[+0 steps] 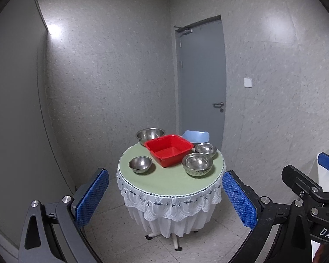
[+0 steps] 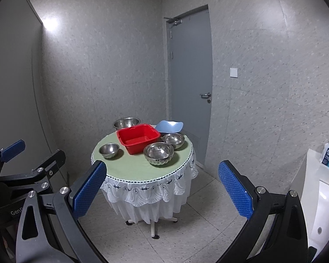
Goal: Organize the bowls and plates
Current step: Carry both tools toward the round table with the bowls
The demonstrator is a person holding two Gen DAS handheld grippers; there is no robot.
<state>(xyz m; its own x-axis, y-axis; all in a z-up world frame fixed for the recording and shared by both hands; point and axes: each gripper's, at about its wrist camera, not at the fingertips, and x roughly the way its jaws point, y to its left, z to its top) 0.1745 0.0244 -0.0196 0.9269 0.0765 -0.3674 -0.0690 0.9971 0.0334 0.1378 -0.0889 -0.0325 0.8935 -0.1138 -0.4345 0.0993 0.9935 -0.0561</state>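
Observation:
A round table [image 1: 171, 182] [image 2: 138, 168] with a green top and white lace skirt stands ahead. On it sit a red square basin [image 1: 168, 150] [image 2: 138, 138], a large steel bowl [image 1: 150, 134] [image 2: 126, 122] behind it, a small steel bowl [image 1: 140, 164] [image 2: 109, 150] at the left, a ribbed steel bowl [image 1: 197, 164] [image 2: 159, 153] at the front right, another steel bowl [image 1: 205, 150] [image 2: 173, 140] behind that, and a light blue dish [image 1: 196, 136] [image 2: 169, 126]. My left gripper [image 1: 165, 195] and right gripper [image 2: 162, 188] are open, empty, well short of the table.
A grey door [image 1: 200, 83] [image 2: 189, 76] stands closed behind the table. A white counter [image 2: 318, 186] with a packet on it is at the right. The floor is tiled. The other gripper shows at the edge of each view.

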